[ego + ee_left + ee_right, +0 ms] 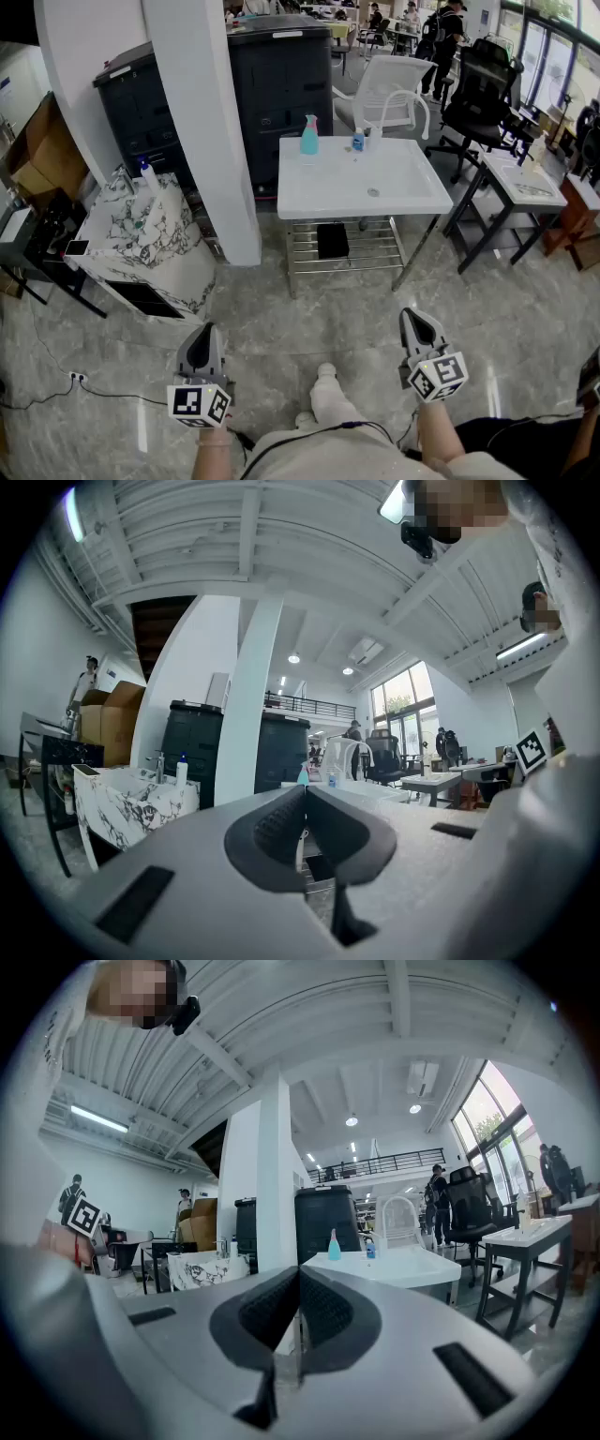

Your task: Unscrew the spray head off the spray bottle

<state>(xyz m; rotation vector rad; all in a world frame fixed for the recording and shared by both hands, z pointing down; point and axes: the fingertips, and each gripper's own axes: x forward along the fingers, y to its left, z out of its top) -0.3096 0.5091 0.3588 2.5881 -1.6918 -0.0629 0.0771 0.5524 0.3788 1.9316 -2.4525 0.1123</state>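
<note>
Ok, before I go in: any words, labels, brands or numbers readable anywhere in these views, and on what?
No text can be read in any view.
Teal spray bottle: no legible label.
Small blue bottle: label too small to read.
Dark cabinet: white strip on top, too small to read.
Cubes on the left gripper and right gripper: square coded patterns only, no words.

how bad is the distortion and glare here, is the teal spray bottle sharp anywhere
Head view: wide-angle bend, pillar leans, glossy floor glare; teal spray bottle on the white table small but clear. Left gripper view: heavy fisheye, black corners, bottle barely visible. Right gripper view: same fisheye, bright windows, bottle small yet recognisable.
</note>
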